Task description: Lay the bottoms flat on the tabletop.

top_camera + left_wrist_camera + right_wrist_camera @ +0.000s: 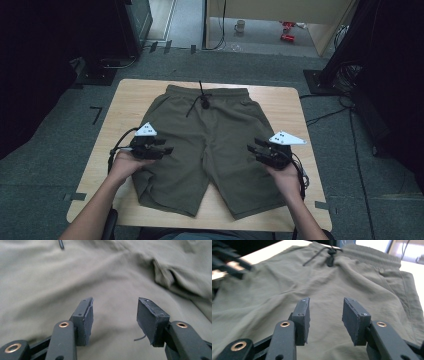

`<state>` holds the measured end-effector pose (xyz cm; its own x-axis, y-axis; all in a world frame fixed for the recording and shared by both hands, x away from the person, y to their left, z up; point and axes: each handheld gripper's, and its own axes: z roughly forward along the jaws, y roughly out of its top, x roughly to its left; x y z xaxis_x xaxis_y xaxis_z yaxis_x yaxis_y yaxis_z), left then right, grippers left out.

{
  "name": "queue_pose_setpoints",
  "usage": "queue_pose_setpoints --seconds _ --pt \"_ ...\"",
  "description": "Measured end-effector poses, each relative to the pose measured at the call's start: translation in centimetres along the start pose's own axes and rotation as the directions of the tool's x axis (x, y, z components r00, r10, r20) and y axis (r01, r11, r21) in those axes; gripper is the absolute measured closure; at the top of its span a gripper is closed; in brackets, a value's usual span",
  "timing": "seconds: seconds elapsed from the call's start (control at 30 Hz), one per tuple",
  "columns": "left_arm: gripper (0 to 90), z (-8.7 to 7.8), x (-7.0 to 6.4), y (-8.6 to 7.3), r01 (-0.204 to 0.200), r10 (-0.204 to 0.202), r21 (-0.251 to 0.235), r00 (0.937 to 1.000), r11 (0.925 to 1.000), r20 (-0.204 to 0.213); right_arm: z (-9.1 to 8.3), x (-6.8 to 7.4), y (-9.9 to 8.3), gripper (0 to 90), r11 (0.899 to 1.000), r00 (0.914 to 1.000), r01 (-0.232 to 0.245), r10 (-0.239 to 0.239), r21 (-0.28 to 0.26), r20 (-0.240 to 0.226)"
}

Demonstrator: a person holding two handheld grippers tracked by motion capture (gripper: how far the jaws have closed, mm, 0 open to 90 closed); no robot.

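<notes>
Two grippers (pixel 167 149) (pixel 252 148) over one shorts (pixel 210 125)

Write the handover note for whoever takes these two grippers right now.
Left gripper: open, holds nothing, at the outer edge of the shorts' left leg.
Right gripper: open, holds nothing, at the outer edge of the right leg.
Shorts: olive, spread flat on the wooden table, waistband on the far side, hems toward the person, black drawstring lying on the front.
Done: shorts laid out; no fold visible.
Left: probably grip the cloth and start folding.
</notes>
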<state>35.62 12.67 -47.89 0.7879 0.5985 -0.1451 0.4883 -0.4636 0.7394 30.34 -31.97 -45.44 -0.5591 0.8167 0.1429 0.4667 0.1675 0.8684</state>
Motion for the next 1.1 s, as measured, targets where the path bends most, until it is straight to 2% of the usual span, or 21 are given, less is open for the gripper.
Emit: queue_pose_setpoints --seconds 0.1,0.13,0.17,0.3,0.37,0.43,0.53,0.7,0.77,0.9,0.93,1.0,1.1 --pt "47.0 -1.1 -0.2 -1.6 0.004 -0.005 0.027 0.9997 0.9996 0.023 1.3 -1.5 -0.1 57.3 0.999 0.9991 -0.033 0.032 0.029 0.029" --pt "47.0 -1.1 -0.2 -1.6 0.004 -0.005 0.027 0.9997 0.9996 0.023 1.6 -2.0 -0.1 57.1 0.998 0.9981 -0.048 0.047 0.037 0.04" --pt "47.1 -1.6 -0.3 -2.7 0.016 -0.017 0.036 0.9995 0.9992 0.028 1.9 -2.5 -0.2 56.2 0.997 0.997 -0.065 0.064 0.035 0.045" --pt "47.3 -2.1 -0.7 -4.1 0.004 -0.005 0.082 0.9997 0.9966 0.023 3.0 -3.9 -0.5 53.2 0.997 0.9946 -0.073 0.07 0.04 0.076" --pt "47.2 -2.3 -1.0 -4.6 -0.02 0.021 0.101 0.9998 0.9946 -0.002 3.5 -4.2 -0.6 50.3 0.996 0.9939 -0.065 0.059 0.058 0.093" --pt "46.7 -2.7 -1.1 -5.0 -0.024 0.025 0.111 0.9997 0.9935 -0.007 4.0 -4.5 -0.9 49.3 0.995 0.9931 -0.061 0.052 0.08 0.105" --pt "46.6 -3.2 -1.0 -5.9 -0.004 0.008 0.125 0.9995 0.9922 -0.029 4.6 -4.8 -1.2 49.3 0.992 0.9925 -0.06 0.047 0.113 0.113" --pt "46.7 -4.4 -1.1 -7.1 0.003 0.005 0.109 0.9975 0.994 -0.07 5.2 -5.3 -1.4 49.3 0.985 0.9895 -0.013 -0.012 0.17 0.144" --pt "45.9 -5.5 -1.0 -8.2 0.015 -0.004 0.103 0.9947 0.9945 -0.103 5.3 -5.6 -1.4 49.2 0.984 0.9878 -0.007 -0.021 0.18 0.154" --pt "45.2 -6.6 -0.8 -9.2 0.041 -0.03 0.088 0.9913 0.9952 -0.128 5.9 -6.1 -1.9 48.9 0.974 0.9858 0.005 -0.042 0.226 0.162" --pt "45.6 -7.4 -0.5 -9.9 0.056 -0.043 0.085 0.9873 0.9948 -0.153 6.1 -6.1 -2.0 48.9 0.97 0.9853 0.011 -0.052 0.242 0.163" --pt "45.8 -8.2 -0.1 -10.6 0.073 -0.059 0.075 0.9832 0.9945 -0.173 6.4 -6.1 -2.3 48.6 0.964 0.9835 0.026 -0.072 0.266 0.166" --pt "45.4 -9.2 0.4 -11.3 0.107 -0.094 0.069 0.9798 0.9918 -0.176 6.4 -6.1 -2.3 48.2 0.964 0.9824 0.033 -0.08 0.265 0.169"
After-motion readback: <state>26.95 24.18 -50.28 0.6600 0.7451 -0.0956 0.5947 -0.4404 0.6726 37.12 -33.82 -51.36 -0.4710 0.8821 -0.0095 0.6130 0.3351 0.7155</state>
